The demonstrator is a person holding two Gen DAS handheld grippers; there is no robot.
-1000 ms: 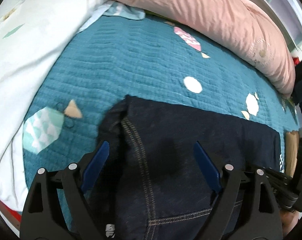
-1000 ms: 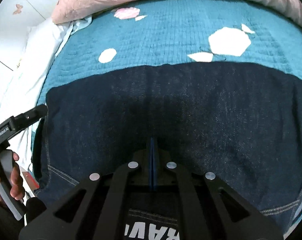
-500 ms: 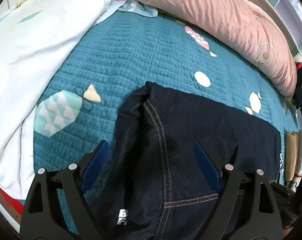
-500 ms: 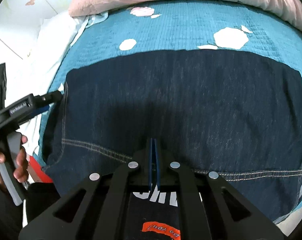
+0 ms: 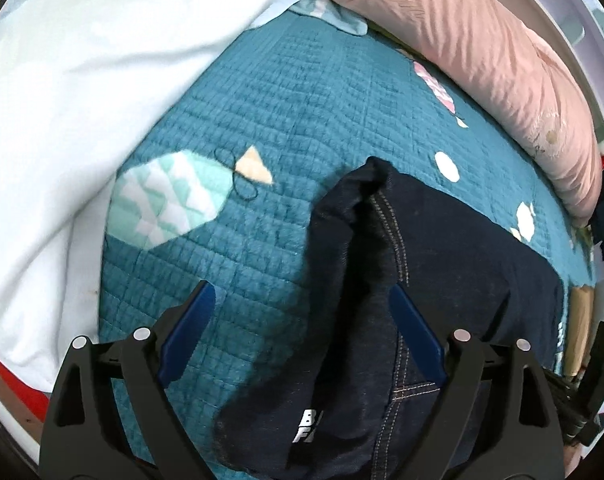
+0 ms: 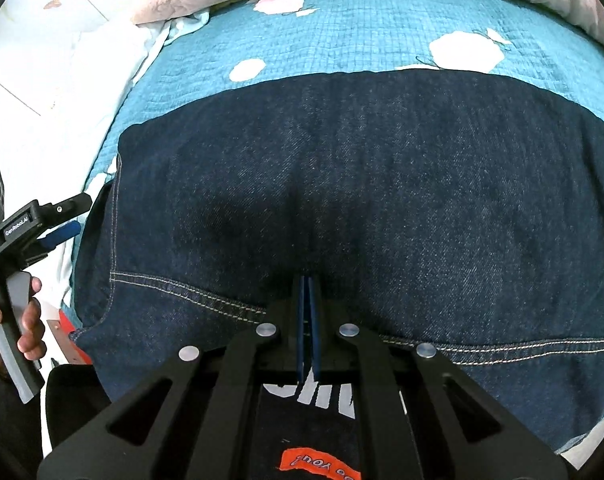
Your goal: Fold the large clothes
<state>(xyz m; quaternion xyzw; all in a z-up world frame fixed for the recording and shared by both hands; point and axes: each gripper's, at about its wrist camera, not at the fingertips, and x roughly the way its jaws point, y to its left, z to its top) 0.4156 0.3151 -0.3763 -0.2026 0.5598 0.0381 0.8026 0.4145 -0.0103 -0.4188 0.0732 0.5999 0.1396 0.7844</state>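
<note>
A: The right gripper, lower centre of its view, is pressed together with no denim between the pads; the left gripper stands spread, empty.

B: And the jeans?

A: Folded flat on the teal quilt, mid-frame. The left one has slid off their edge since a second ago, so that fold looks finished.

B: Pose?

A: Both point steeply down; a hand grips the left handle.
</note>
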